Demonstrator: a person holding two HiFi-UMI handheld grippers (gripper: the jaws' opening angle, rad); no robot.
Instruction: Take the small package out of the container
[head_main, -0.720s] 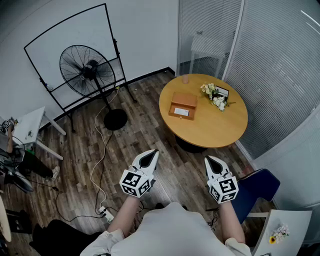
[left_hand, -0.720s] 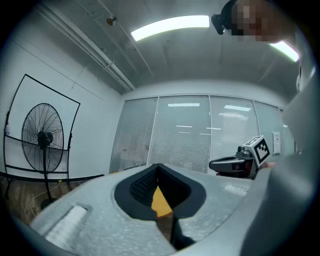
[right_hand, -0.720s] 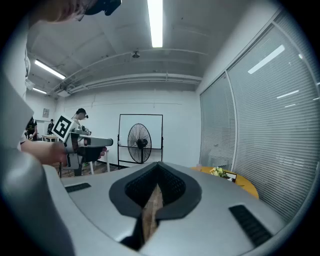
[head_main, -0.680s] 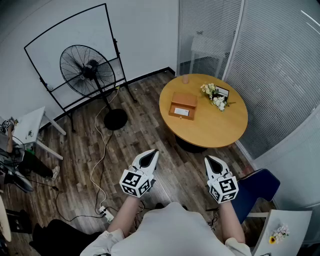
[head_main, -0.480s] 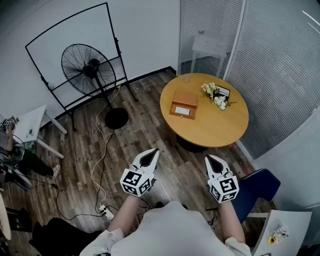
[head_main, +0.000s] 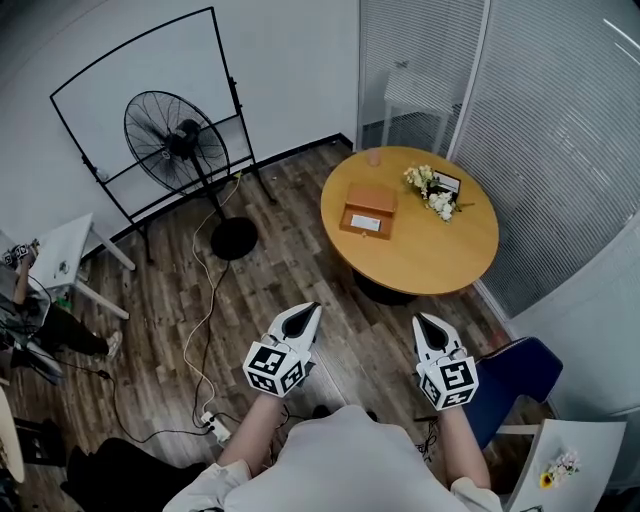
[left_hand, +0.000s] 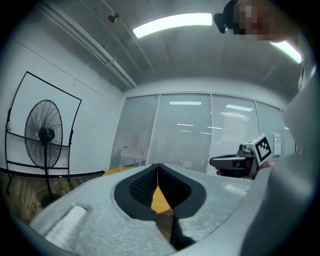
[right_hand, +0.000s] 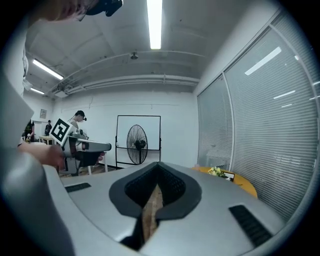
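Left gripper (head_main: 303, 314): clenched, jaw tips meeting, nothing between them. Right gripper (head_main: 428, 325): likewise closed and empty. Both held roughly level in front of the body, over the wooden floor (head_main: 300, 270), well apart from the round table (head_main: 430, 255).

Container = brown box (head_main: 367, 211) on the table's left part, near the flowers (head_main: 432, 195). White patch on the box: a label or the small package itself, too small to tell. Package otherwise not visible, presumably inside the box.

Progress: nothing done, as far as visible. No contact with the box, nothing lifted out.

Left to do, by judgement: close the gap to the table, open the jaws, get into the box, grip the package, bring it clear of the box.
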